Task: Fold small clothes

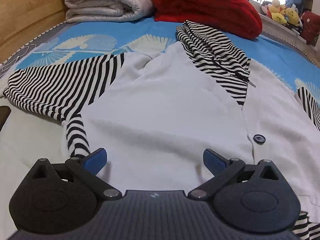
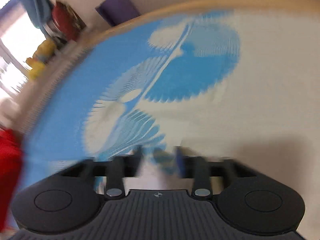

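Observation:
A small white cardigan (image 1: 164, 108) with black-and-white striped sleeves and hood lies spread on the bed in the left wrist view. Its left striped sleeve (image 1: 56, 88) is folded in across the body, and the striped hood (image 1: 216, 58) lies over the top. A dark button (image 1: 259, 139) shows on the right front. My left gripper (image 1: 155, 160) is open and empty, just above the white front near the hem. My right gripper (image 2: 159, 160) is badly blurred over the blue and white bedspread (image 2: 180, 76). Its fingers stand close together around a pale strip, whose nature I cannot make out.
A folded white quilt (image 1: 104, 2) and a red blanket (image 1: 208, 6) lie at the far end of the bed. Plush toys (image 1: 282, 12) sit on a ledge at the right. A wooden wall (image 1: 24, 14) runs along the left side.

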Available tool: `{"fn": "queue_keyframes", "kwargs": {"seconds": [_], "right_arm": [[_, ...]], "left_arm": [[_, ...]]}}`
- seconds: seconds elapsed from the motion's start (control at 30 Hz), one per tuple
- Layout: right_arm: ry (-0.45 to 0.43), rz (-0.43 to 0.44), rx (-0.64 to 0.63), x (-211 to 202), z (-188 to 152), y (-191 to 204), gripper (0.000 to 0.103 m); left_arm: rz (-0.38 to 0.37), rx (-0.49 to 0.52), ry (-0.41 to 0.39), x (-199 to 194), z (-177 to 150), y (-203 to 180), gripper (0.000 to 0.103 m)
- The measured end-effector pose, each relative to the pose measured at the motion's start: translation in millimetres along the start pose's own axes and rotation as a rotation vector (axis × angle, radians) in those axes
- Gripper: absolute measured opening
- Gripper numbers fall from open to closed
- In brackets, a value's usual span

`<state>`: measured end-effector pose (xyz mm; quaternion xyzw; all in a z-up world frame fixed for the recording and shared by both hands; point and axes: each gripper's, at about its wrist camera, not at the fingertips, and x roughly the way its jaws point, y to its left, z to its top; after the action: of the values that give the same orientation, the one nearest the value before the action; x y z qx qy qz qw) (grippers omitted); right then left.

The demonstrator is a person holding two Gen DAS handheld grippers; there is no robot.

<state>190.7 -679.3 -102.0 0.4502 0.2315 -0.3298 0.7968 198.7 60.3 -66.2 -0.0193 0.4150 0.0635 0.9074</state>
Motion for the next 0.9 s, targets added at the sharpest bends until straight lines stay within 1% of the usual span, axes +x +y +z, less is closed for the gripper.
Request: {"fn": "queue_keyframes", "kwargs": {"seconds": [0.03, 0.1, 0.13, 0.17, 0.23, 0.27, 0.3, 0.33, 0.37, 0.43, 0.47, 0.5, 0.53, 0.63, 0.67, 0.7, 0.77, 0.8, 0.83, 0.87, 0.9], "right_arm": [[0.041, 0.061, 0.021, -3.0, -6.3, -9.4, 0.061], [0.103, 0.108, -0.004, -3.0, -21.3, -12.2, 0.063], [0.097, 0.106, -0.048, -6.0, -30.7, -11.1, 0.063], [0.063, 0.093, -0.104, -12.2, -38.4, -4.5, 0.063], [0.020, 0.032, -0.241, -16.2, -55.2, 14.4, 0.068], [0.006, 0.001, -0.297, -16.2, -60.7, 24.5, 0.068], [-0.004, -0.023, -0.351, -14.7, -66.8, 33.5, 0.047], [-0.003, -0.058, -0.405, -11.5, -71.9, 41.6, 0.013], [-0.006, -0.092, -0.440, -7.0, -72.3, 45.8, 0.013], [-0.047, -0.150, -0.482, -7.1, -71.8, 54.3, 0.010], [-0.098, -0.237, -0.507, -7.8, -71.2, 57.9, 0.010], [-0.127, -0.291, -0.518, -3.8, -68.5, 58.4, 0.009], [-0.149, -0.325, -0.517, -3.3, -63.2, 56.8, 0.009], [-0.133, -0.340, -0.498, 2.0, -52.3, 45.2, 0.009], [-0.140, -0.362, -0.506, 1.7, -53.3, 44.5, 0.009], [-0.142, -0.365, -0.507, 2.2, -55.2, 44.2, 0.010], [-0.152, -0.365, -0.509, -0.6, -59.7, 44.5, 0.017], [-0.156, -0.365, -0.507, -2.9, -61.2, 44.9, 0.030], [-0.157, -0.372, -0.512, -9.1, -62.8, 46.3, 0.048], [-0.157, -0.383, -0.524, -14.7, -65.1, 49.2, 0.053], [-0.163, -0.380, -0.542, -24.4, -68.7, 51.7, 0.055]], "left_arm": [[-0.001, 0.000, -0.001, 0.2, 0.0, -0.6, 0.103], [-0.005, -0.005, 0.001, 0.7, 0.0, -1.9, 0.103], [-0.006, -0.006, 0.001, 0.9, -0.2, -2.6, 0.103], [-0.005, -0.006, 0.000, 0.9, -0.2, -3.4, 0.103], [0.000, -0.003, -0.009, -0.1, 0.2, -4.3, 0.103], [0.006, 0.001, -0.019, -0.5, 0.5, -4.6, 0.103], [0.015, 0.006, -0.024, -0.6, 0.9, -4.8, 0.103], [0.027, 0.011, -0.031, -0.2, 1.5, -4.5, 0.103], [0.038, 0.014, -0.034, 0.5, 2.2, -3.6, 0.103], [0.056, 0.003, -0.034, 2.1, 4.0, 0.7, 0.103], [0.057, -0.005, -0.034, 2.4, 4.6, 2.9, 0.103], [0.060, -0.012, -0.035, 2.3, 5.2, 5.4, 0.103], [0.062, -0.016, -0.036, 1.8, 5.5, 7.6, 0.103], [0.058, -0.013, -0.034, 1.2, 5.9, 11.7, 0.103], [0.059, -0.010, -0.034, 1.2, 6.2, 12.1, 0.103], [0.059, -0.009, -0.034, 1.0, 6.8, 12.5, 0.103], [0.047, -0.016, -0.035, -1.3, 8.6, 13.7, 0.103], [0.040, -0.019, -0.041, -3.1, 9.3, 14.5, 0.103], [0.036, -0.020, -0.047, -5.2, 10.3, 15.5, 0.103], [0.035, -0.018, -0.052, -7.4, 10.9, 15.8, 0.103], [0.033, -0.017, -0.053, -9.6, 11.9, 16.7, 0.103]]}}
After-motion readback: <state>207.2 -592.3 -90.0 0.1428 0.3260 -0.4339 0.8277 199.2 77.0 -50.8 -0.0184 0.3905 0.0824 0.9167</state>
